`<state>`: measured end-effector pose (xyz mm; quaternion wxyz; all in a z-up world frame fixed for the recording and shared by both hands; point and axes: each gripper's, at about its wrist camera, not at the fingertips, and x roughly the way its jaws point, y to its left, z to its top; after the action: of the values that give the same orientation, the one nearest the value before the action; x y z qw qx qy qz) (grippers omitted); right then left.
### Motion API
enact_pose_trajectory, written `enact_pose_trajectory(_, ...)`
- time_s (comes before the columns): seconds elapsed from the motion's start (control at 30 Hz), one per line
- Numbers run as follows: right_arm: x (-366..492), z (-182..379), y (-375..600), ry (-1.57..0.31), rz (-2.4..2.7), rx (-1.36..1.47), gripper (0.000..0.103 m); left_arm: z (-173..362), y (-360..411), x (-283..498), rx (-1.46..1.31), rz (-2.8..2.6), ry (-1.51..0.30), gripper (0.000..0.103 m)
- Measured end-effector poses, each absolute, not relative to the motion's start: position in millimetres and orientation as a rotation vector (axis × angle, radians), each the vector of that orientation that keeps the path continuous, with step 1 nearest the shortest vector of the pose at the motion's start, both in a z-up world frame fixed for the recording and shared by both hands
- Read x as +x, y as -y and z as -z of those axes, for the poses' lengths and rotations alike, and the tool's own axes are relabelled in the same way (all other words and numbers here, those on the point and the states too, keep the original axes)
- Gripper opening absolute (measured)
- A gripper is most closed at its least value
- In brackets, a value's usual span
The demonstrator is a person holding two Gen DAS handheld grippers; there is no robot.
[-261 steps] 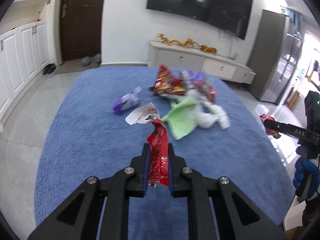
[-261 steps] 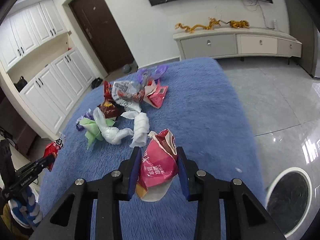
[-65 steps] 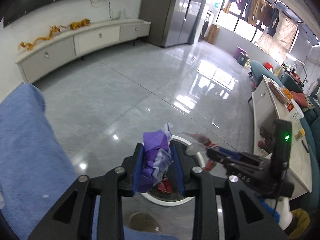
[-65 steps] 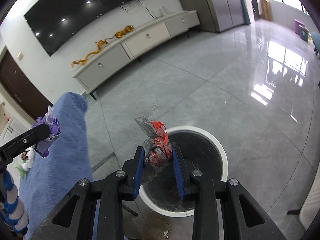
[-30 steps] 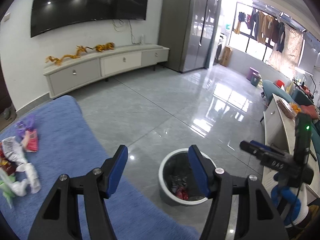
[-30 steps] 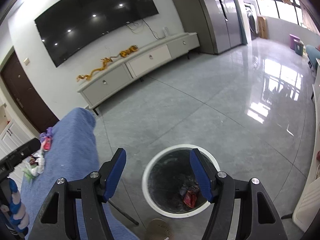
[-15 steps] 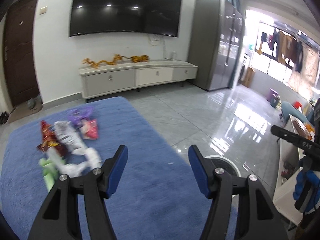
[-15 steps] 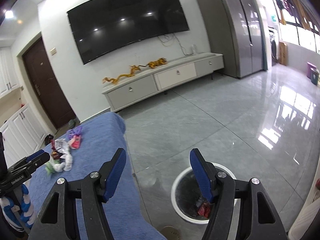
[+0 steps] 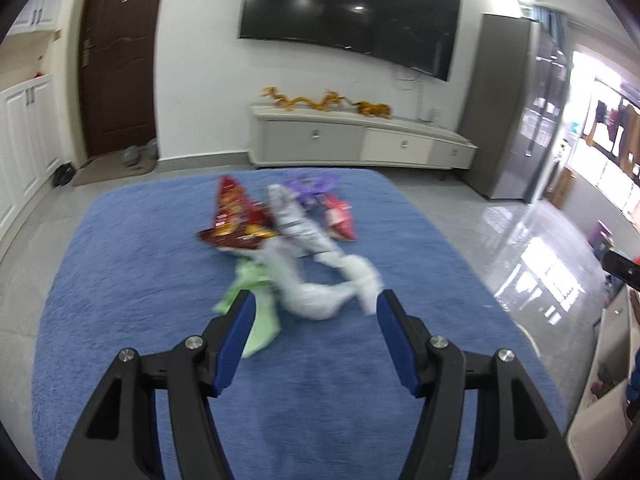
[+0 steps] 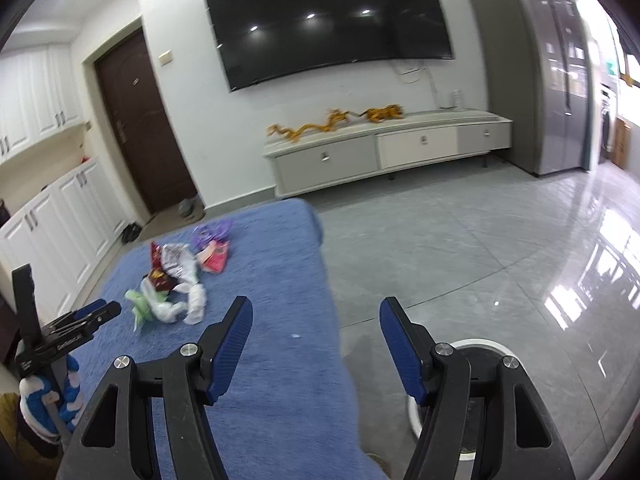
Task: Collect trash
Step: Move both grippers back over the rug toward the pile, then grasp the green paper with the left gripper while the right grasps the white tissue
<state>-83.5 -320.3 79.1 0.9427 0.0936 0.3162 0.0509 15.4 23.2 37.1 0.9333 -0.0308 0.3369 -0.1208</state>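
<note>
Left wrist view: the left gripper point(image 9: 314, 312) is spread and empty, now facing the trash pile point(image 9: 288, 240) on the blue table point(image 9: 120, 280) instead of the bin; a white crumpled wrapper point(image 9: 320, 292) lies nearest.

Right wrist view: the right gripper point(image 10: 316, 330) is also spread and empty, swinging away from the white bin point(image 10: 480, 346) on the floor at near right. Both loads look dropped; another pickup likely follows.

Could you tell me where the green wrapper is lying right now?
In the left wrist view the green wrapper lies on the blue rug, at the near left end of the trash pile, touching the white crumpled bag.
</note>
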Motion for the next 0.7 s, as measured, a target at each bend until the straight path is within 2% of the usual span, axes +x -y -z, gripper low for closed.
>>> enact_pose_trajectory(0.3, -33.0, -56.4, 263.4, -0.73, -0.214, 0.133, 0.064, -2.9, -60.4, 44.6, -0.102, 0.181, -0.754, 0.061)
enact_pose_trajectory(0.7, 33.3, -17.6, 207.0, -0.842, -0.345, 0.107, 0.062, 25.8, -49.6, 73.6, -0.056, 0.207, -0.805, 0.061)
